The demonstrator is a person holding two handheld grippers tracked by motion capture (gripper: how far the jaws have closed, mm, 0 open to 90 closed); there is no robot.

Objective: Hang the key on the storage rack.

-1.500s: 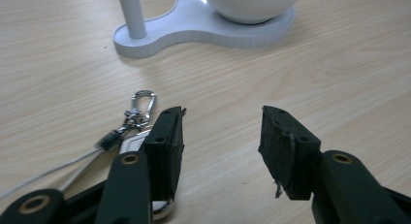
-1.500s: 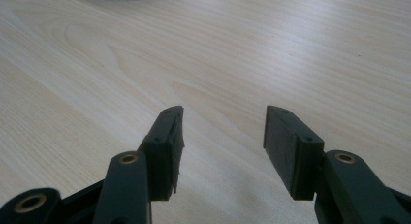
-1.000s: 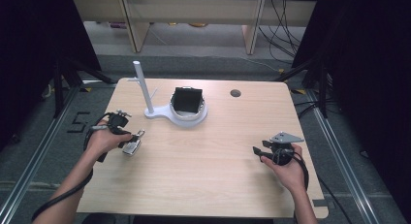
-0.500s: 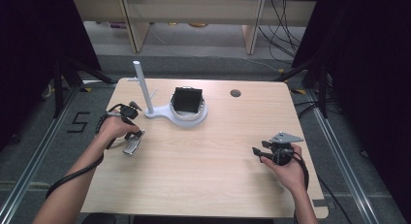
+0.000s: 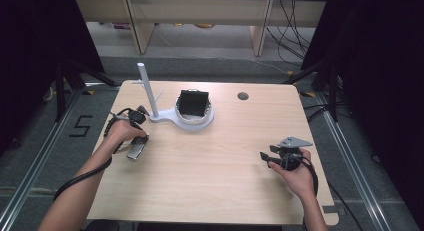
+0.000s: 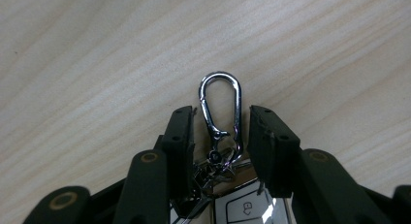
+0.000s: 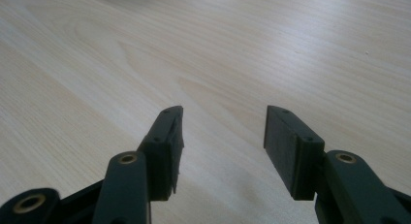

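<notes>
Wooden table [image 5: 215, 181] is sitting with all four edges in sight; wide bare wood is lying across the middle and near part, between the two hands. The far-left part is taken up by a white stand [image 5: 165, 113] with an upright post, its ring base holding a black box [image 5: 193, 103]. A small round hole [image 5: 243, 96] is sitting near the far edge, right of the box. Dark floor and metal rails are running along the left and right table edges.

Left gripper [image 5: 134, 143] [image 6: 222, 132] is pointing down at a car key [image 5: 135, 151] [image 6: 242, 207] lying near the left edge, just near of the stand. Its jaws have just been closing and are standing partly open, straddling the key's silver carabiner clip [image 6: 220, 105]; the clip is lying flat on the wood between the pads, with a sliver of gap on each side, so nothing is gripped.

Right gripper [image 5: 266, 155] [image 7: 223, 141] is resting near the right edge, well apart from the key, jaws standing wide open with bare wood between them, holding nothing.
</notes>
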